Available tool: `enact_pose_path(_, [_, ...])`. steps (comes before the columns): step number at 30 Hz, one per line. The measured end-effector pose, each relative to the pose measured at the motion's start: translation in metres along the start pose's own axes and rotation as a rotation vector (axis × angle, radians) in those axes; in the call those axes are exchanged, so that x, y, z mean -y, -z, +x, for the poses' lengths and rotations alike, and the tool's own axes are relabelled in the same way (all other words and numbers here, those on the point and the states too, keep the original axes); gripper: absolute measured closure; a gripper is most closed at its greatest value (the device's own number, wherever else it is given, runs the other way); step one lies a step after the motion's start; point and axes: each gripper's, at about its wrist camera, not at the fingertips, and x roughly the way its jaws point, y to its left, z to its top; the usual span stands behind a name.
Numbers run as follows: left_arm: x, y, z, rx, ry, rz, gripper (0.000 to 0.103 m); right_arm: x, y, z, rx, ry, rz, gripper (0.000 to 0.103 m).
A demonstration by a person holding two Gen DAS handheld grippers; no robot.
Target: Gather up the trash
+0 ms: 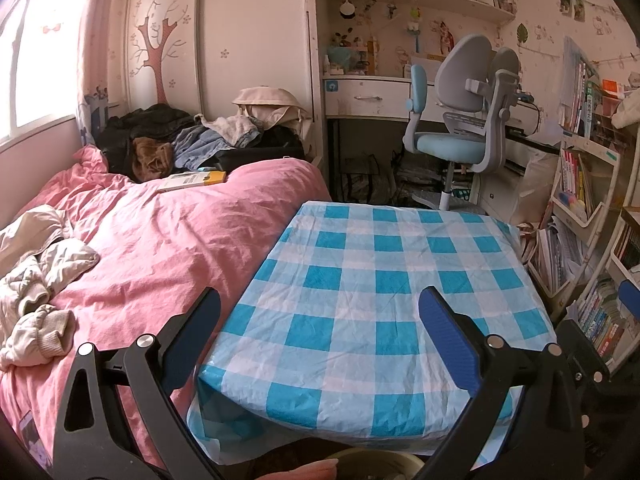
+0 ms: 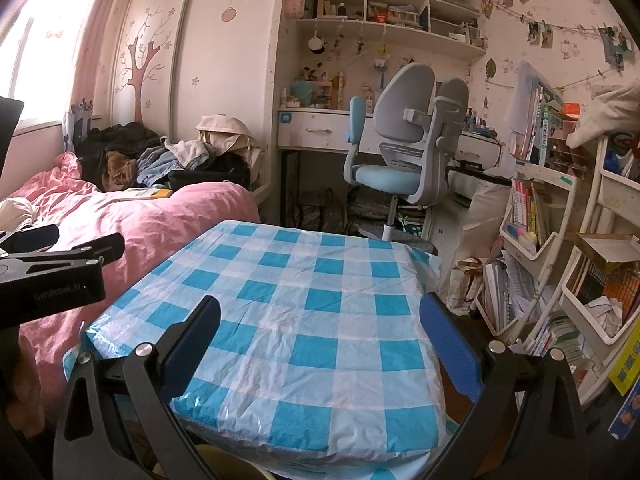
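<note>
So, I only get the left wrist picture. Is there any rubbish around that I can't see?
Observer: Yes. In the right wrist view, crumpled white paper lies in a white shelf bin, to the right of the checked table.
Operator: Does that camera show the other tool too?
Observer: It does. The left gripper shows from the side at the left edge, in front of the pink bed.
Operator: And is the right one holding anything?
Observer: No. The right gripper has its fingers wide apart above the table, with nothing between them.
</note>
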Motion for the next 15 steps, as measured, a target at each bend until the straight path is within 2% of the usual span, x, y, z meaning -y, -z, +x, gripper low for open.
enact_pose_path(15, [0.0, 0.0007, 0.0, -0.001, 0.006, -0.003, 0.007, -0.0011, 0.0001, -0.0006, -0.001, 0.0, -0.003, 0.008])
